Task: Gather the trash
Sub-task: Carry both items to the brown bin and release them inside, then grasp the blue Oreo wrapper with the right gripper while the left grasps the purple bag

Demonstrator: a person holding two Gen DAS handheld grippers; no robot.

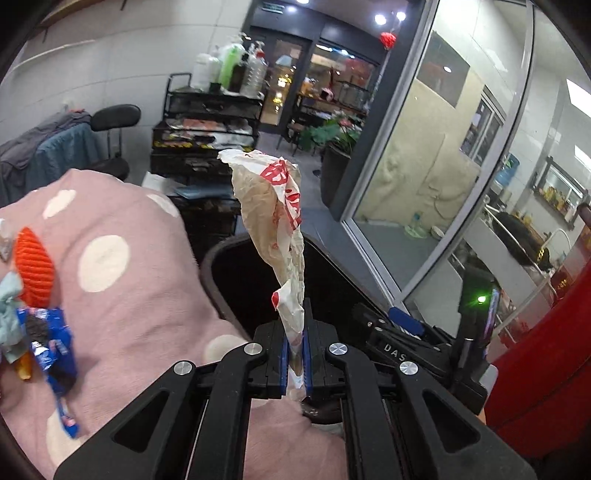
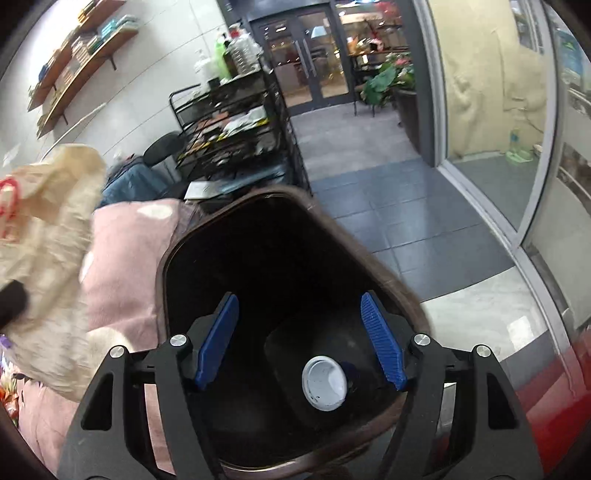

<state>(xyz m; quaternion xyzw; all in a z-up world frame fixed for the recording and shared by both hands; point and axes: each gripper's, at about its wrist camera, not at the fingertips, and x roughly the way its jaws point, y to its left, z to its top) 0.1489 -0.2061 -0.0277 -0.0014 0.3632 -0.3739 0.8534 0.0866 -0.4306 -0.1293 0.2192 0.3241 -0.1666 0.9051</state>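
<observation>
Both fisheye views were evenly lit by ceiling spotlights far beyond the claw; edges curved and darkened, the bin interior stayed black, near objects left of the claw blurred.

Grey tiled floor, black wire shelving cart, glass doors, wooden wall shelves.

Pink polka-dot cushion, black wire rack with bottles, potted plant, glass doors.

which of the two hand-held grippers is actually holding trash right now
The left hand-held gripper, shut on the crumpled paper wrapper. The right hand-held gripper stands open and empty over the bin.
</observation>
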